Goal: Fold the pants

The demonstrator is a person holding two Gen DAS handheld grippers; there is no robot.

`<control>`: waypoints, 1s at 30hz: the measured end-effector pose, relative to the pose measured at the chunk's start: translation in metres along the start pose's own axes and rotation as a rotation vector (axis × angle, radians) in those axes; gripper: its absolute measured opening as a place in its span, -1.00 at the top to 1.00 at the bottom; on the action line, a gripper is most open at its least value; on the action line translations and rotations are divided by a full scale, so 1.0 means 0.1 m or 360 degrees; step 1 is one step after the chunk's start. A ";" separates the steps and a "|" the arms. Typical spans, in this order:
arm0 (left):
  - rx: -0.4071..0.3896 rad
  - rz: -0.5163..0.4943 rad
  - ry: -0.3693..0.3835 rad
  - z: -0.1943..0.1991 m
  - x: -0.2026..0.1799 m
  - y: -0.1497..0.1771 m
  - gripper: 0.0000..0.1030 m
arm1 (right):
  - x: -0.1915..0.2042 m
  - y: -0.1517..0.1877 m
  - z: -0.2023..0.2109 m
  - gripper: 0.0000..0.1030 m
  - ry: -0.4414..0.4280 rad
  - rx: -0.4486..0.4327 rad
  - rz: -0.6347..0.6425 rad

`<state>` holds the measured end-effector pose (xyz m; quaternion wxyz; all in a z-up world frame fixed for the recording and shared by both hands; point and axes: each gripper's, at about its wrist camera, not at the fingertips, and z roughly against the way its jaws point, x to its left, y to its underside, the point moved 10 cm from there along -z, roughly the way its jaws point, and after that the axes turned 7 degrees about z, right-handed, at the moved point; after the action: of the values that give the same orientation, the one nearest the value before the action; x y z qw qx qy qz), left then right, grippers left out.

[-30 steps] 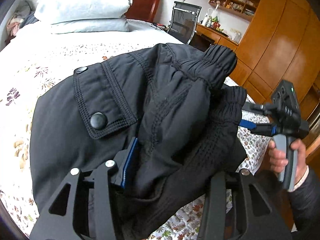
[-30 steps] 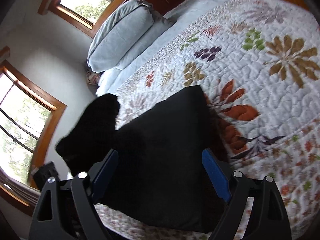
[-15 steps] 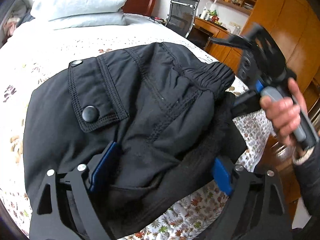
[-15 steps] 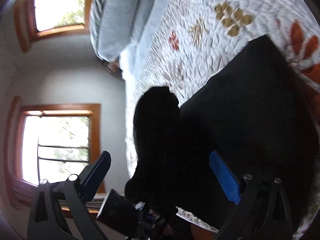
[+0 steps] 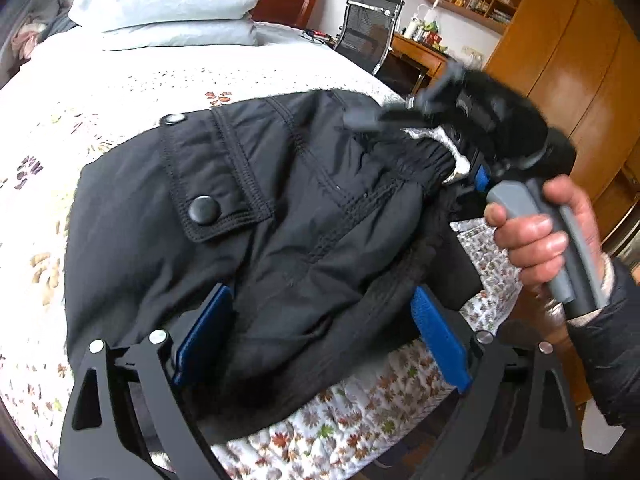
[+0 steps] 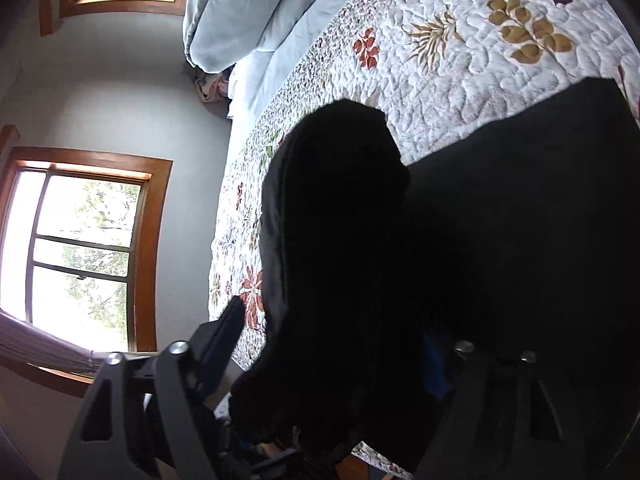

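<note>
My left tongs stand spread around a bunched fold of the black pants, which lie folded on the floral quilted bed. My right tongs straddle the raised waistband, blue pads apart with cloth between them; whether they pinch it I cannot tell

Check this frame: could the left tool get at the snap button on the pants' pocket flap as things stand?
Probably yes. The left tool is open around the folded pants, and the snap button lies exposed ahead, nothing covering it. The right tool is off at the waistband.
</note>
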<state>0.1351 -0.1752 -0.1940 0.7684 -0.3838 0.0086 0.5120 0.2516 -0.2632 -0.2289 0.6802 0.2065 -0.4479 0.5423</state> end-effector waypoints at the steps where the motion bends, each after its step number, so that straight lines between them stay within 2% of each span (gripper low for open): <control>1: -0.0015 0.0031 -0.0003 0.06 0.03 -0.01 -0.78 | 0.00 0.03 0.00 -0.23 -0.0014 0.0004 0.0006; 3: -0.0040 0.0111 0.0027 0.20 0.11 -0.02 -0.79 | -0.04 0.06 -0.01 0.16 0.0042 0.0007 0.0033; 6: -0.0107 0.0235 -0.0026 0.43 0.36 -0.04 -0.82 | -0.05 0.08 0.02 0.38 0.0040 0.0004 0.0061; 9: -0.0162 0.0325 -0.0141 0.62 0.68 -0.02 -0.84 | 0.00 0.09 0.04 0.49 0.0040 -0.0005 0.0094; 11: -0.0176 0.0408 -0.0228 0.72 0.92 0.02 -0.84 | 0.09 0.10 0.05 0.52 0.0038 -0.0011 0.0143; 15: -0.0186 0.0576 -0.0326 0.85 1.28 0.10 -0.85 | 0.29 0.09 0.13 0.58 -0.0010 -0.0030 0.0204; 18: -0.0189 0.0638 -0.0337 0.90 1.38 0.12 -0.85 | 0.44 0.06 0.17 0.58 -0.0046 -0.0043 0.0230; 24: -0.0141 0.0621 -0.0373 0.81 1.40 0.08 -0.85 | 0.67 0.02 0.30 0.59 -0.0066 -0.0066 0.0316; 30: -0.0073 0.0553 -0.0407 0.67 1.32 0.07 -0.85 | 0.73 -0.04 0.63 0.59 -0.0107 -0.0139 0.0316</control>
<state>0.1666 -0.0310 -0.2045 0.6544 -0.3257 -0.0346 0.6815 0.2314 -0.2724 -0.1353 0.6160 0.1494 -0.5118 0.5799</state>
